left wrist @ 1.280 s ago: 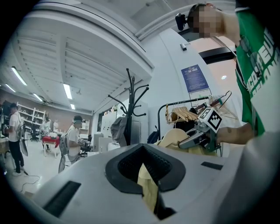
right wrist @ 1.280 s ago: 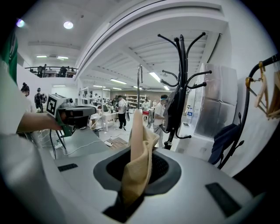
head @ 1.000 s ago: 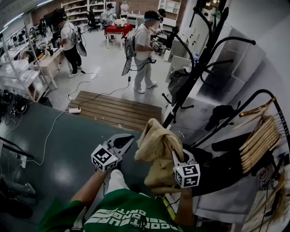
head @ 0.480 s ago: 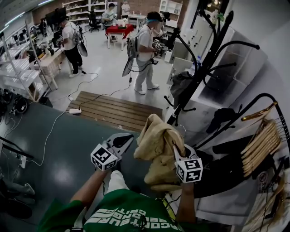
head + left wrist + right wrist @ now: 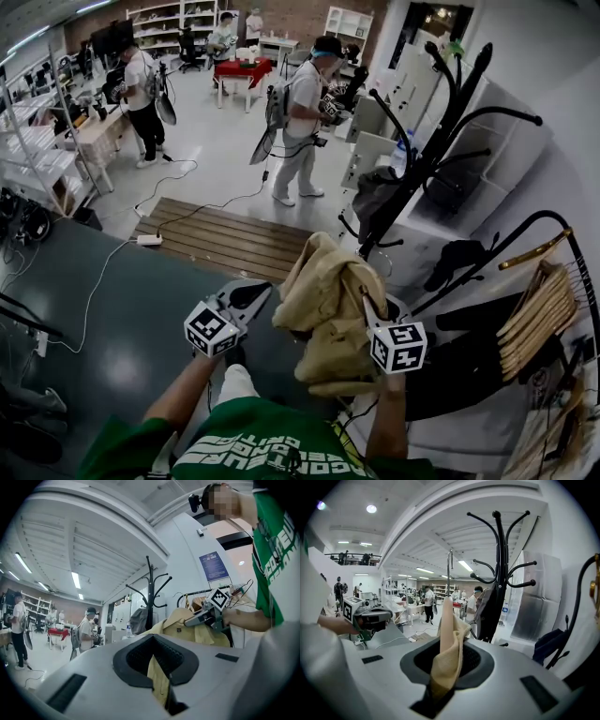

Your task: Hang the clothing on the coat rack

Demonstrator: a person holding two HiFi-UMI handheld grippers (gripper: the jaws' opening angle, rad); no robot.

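Note:
A tan jacket (image 5: 326, 305) hangs bunched between my two grippers, low in the head view. My left gripper (image 5: 261, 294) is shut on a strip of its fabric (image 5: 158, 679). My right gripper (image 5: 372, 307) is shut on another fold, which stands up from its jaws (image 5: 446, 656). The black coat rack (image 5: 427, 155) stands ahead and to the right, with curved hooks on top. A dark garment (image 5: 378, 192) hangs on it. In the right gripper view the coat rack (image 5: 499, 573) rises just right of centre, beyond the jacket.
A black clothes rail with wooden hangers (image 5: 536, 309) and dark clothing stands at the right. A wooden platform (image 5: 225, 230) lies ahead, with a power strip (image 5: 148, 240) and its cable beside it. Two people (image 5: 300, 122) (image 5: 141, 94) stand further off. Shelves (image 5: 37, 159) line the left.
Both grippers keep their hold on the jacket. The right gripper has risen slightly and shifted a little right. The head view has tilted, showing more of the rack's top.

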